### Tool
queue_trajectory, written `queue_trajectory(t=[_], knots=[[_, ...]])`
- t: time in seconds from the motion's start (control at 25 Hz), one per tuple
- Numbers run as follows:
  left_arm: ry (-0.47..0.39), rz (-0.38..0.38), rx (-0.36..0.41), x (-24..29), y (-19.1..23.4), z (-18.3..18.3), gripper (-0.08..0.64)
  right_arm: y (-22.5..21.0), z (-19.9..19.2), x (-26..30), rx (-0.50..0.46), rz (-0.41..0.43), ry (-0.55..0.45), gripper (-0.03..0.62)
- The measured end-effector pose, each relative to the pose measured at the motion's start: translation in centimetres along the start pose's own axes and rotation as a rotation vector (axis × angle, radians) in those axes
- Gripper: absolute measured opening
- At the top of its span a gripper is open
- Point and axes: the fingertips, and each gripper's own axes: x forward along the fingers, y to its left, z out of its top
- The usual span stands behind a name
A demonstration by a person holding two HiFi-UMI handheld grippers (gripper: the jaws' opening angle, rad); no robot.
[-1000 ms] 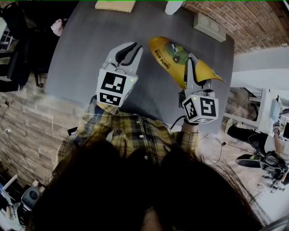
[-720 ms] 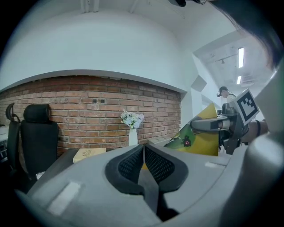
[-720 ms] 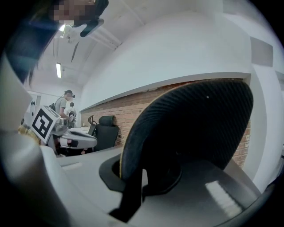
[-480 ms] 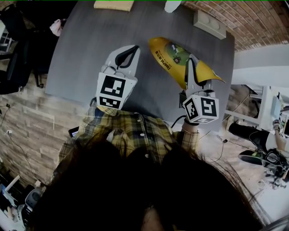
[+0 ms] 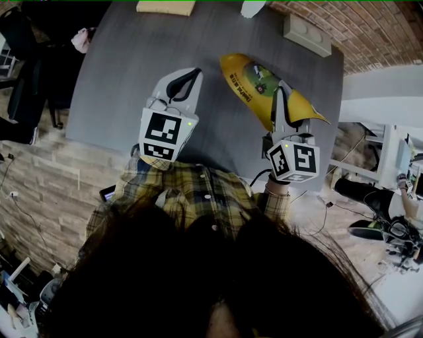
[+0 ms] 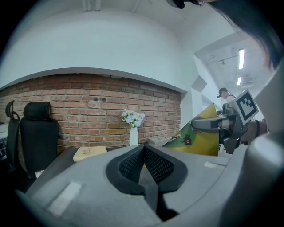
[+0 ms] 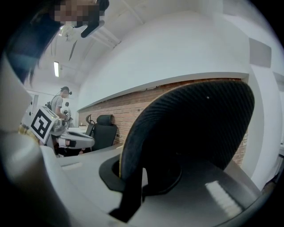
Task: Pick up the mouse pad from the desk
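Note:
The yellow mouse pad (image 5: 250, 80), printed with a green picture, is lifted off the grey desk (image 5: 119, 72) and tilts up. My right gripper (image 5: 281, 92) is shut on its near edge. In the right gripper view its black underside (image 7: 191, 128) fills the middle, pinched between the jaws. My left gripper (image 5: 191, 73) hovers over the desk to the left of the pad, shut with nothing in it; its black pads (image 6: 151, 165) meet. In the left gripper view the pad (image 6: 200, 138) shows at the right, held by the right gripper (image 6: 212, 124).
A tan book (image 5: 166, 6) and a white vase of flowers (image 6: 133, 132) stand at the desk's far edge by the brick wall. A grey box (image 5: 306, 36) lies at the far right corner. A black office chair (image 6: 39, 133) is at the left.
The left gripper's jaws have closed from a small gap to fully shut. The right gripper and the pad have kept still.

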Motion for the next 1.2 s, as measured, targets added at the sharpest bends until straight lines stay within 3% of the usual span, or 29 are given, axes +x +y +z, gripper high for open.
queue_trajectory(t=[1.2], knots=[[0.004, 0.016, -0.001, 0.0, 1.1, -0.4, -0.003, 0.2, -1.0, 0.4, 0.019, -0.005, 0.024, 0.012]])
